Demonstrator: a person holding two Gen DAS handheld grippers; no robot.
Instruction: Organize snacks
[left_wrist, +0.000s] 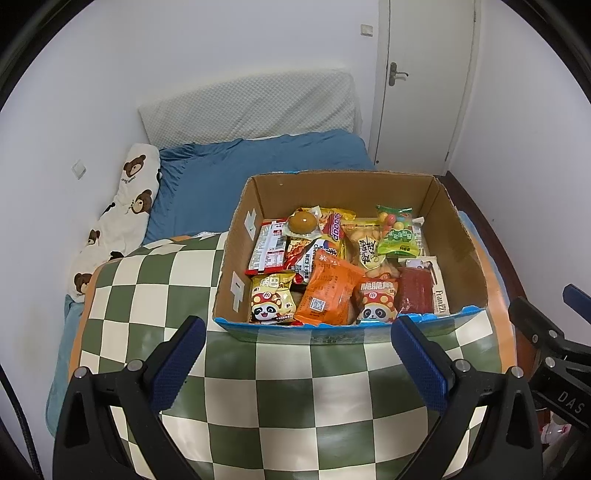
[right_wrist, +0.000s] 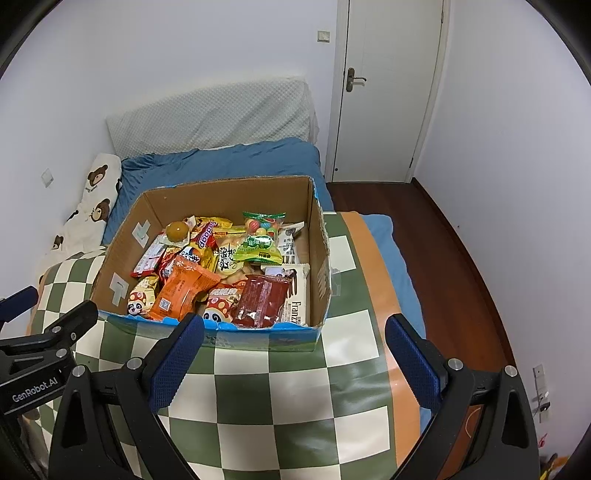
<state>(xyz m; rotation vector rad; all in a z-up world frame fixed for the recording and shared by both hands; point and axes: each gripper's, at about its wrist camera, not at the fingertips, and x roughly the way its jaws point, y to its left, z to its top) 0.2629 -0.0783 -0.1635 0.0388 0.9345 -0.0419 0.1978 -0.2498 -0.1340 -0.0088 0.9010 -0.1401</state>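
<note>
An open cardboard box (left_wrist: 458, 236) (right_wrist: 319, 258) stands on a green and cream checkered quilt (left_wrist: 280, 387) (right_wrist: 280, 391). It holds several snack packs: an orange pack (left_wrist: 325, 291) (right_wrist: 183, 291), a red pack (left_wrist: 415, 291) (right_wrist: 260, 299), panda bags (left_wrist: 271, 299) (right_wrist: 218, 306), a green candy bag (left_wrist: 399, 230) (right_wrist: 262, 238) and a round brown snack (left_wrist: 303, 221) (right_wrist: 176, 230). My left gripper (left_wrist: 299, 354) is open and empty, just in front of the box. My right gripper (right_wrist: 295, 354) is open and empty, also just short of the box's near wall.
The quilt lies on a bed with a blue sheet (left_wrist: 229, 177) (right_wrist: 221, 162), a bear-print pillow (left_wrist: 122, 218) (right_wrist: 92, 206) and a white pillow (left_wrist: 251, 107) against the wall. A white door (left_wrist: 424, 81) (right_wrist: 391, 88) and a dark wood floor (right_wrist: 443, 229) are to the right.
</note>
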